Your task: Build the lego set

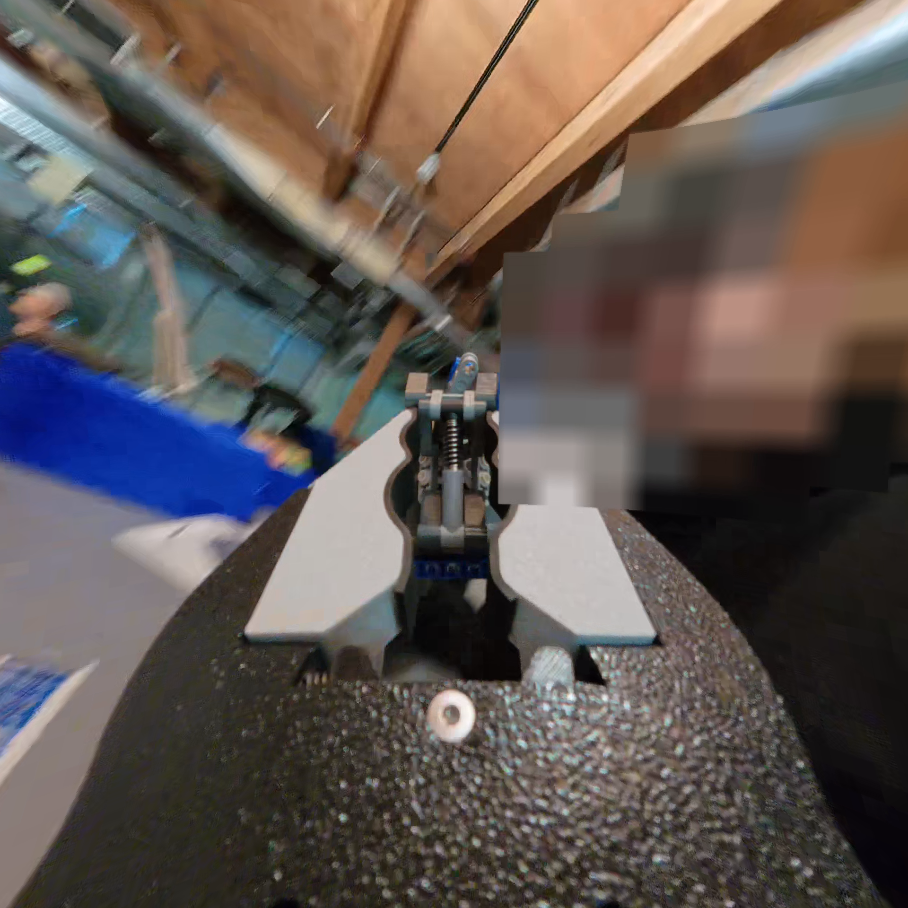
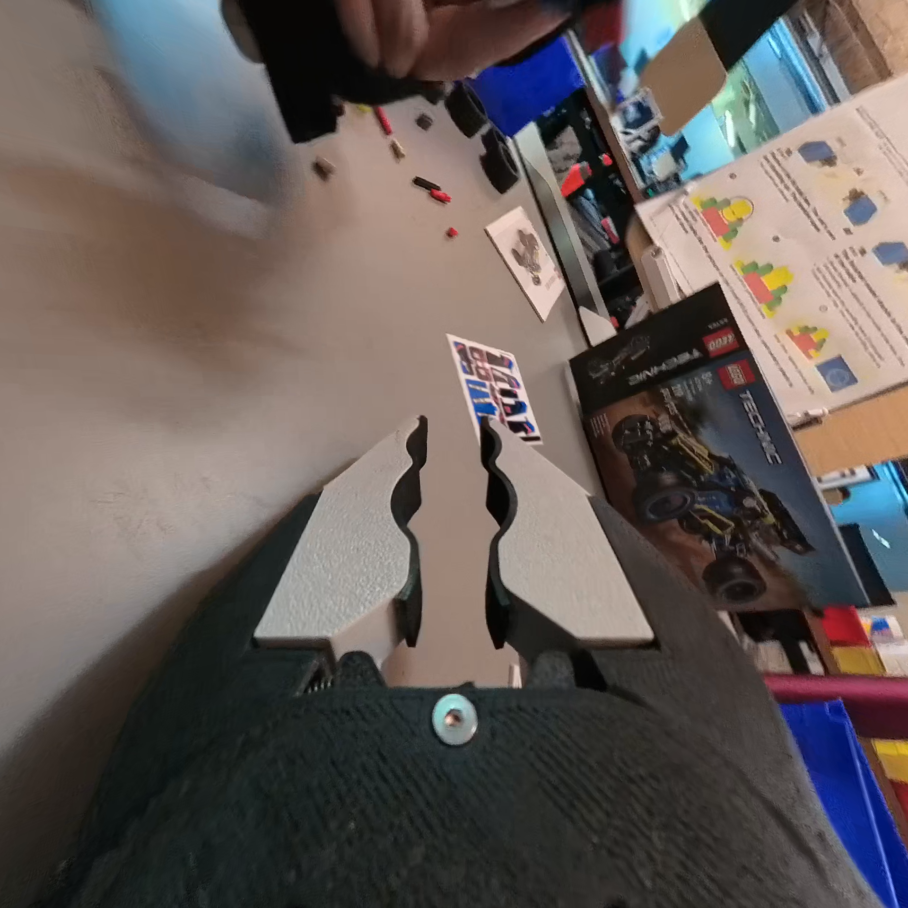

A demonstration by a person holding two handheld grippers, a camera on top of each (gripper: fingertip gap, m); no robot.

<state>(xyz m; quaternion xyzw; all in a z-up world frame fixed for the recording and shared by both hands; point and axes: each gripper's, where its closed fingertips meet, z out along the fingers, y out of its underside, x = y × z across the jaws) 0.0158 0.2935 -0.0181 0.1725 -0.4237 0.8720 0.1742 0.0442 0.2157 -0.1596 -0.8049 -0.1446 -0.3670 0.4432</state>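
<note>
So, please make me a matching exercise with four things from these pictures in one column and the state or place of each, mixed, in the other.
Things:
1. left gripper
2. right gripper
3. printed sticker sheet
4. black-and-blue model car box

States or places:
A. open, holding nothing
B. standing at the grey table's edge
C. lying flat on the grey table
D. shut on the grey spring-shock assembly

Pairs: 1-D, 2-A, 3-C, 4-B
</note>
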